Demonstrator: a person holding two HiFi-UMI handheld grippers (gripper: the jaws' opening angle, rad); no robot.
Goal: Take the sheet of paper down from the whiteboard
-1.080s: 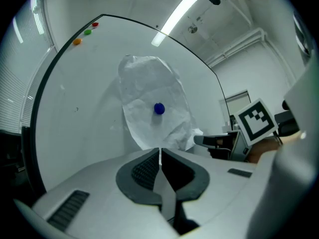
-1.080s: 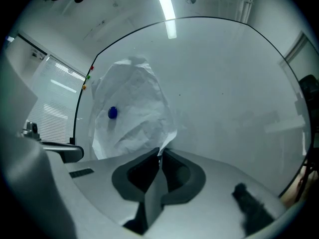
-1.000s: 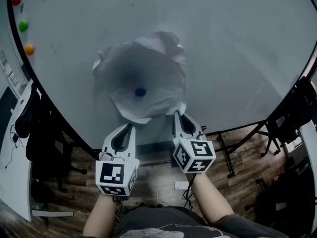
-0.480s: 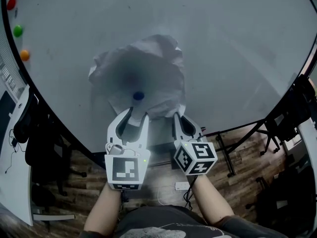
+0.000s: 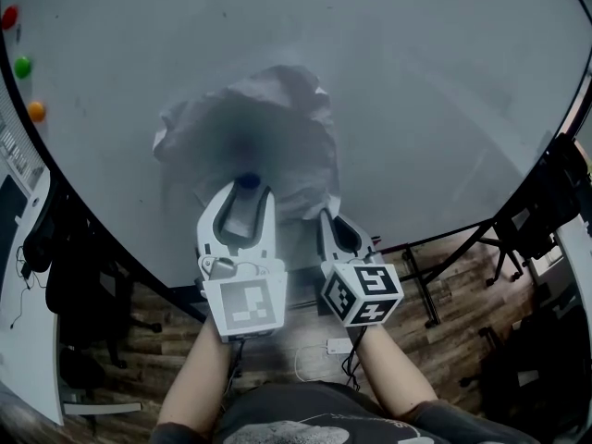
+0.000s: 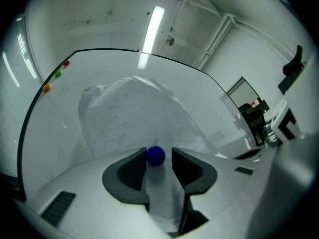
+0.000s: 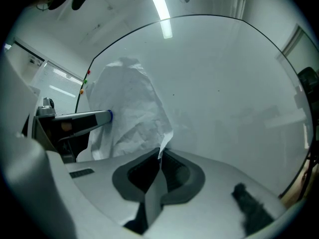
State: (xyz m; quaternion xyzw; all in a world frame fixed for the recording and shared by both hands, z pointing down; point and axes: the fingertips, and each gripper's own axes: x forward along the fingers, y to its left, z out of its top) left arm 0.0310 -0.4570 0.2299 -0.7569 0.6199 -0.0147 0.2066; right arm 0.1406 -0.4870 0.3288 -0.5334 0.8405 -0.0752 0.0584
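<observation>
**Item:** paper (image 5: 245, 146), one sheet.

**Location:** It was recorded on the whiteboard (image 5: 444, 109), left of centre in the head view. It was pinned by a single blue magnet (image 5: 247, 181) near its lower middle.

**Condition:** The sheet was heavily crumpled, and its edges were lifted off the board.

**Left gripper** (image 6: 158, 159): The jaws were found spread wide, having just been opening. The magnet (image 6: 155, 155) was seen between the tips, but neither pad was seen pressing on it.

**Right gripper** (image 7: 159, 156): The jaws were closed on the paper's lower right corner (image 7: 166, 142), which was nipped between the pads.

**Handling (judged):** The sheet was taken to be very light, limp and without stiffness, so it was expected to sag once freed. Tearing was thought likely if it were pulled while the magnet was on. A corner or edge was judged the best hold, and one was already taken. The magnet was judged small, hard and smooth, and best gripped across its round sides.
</observation>
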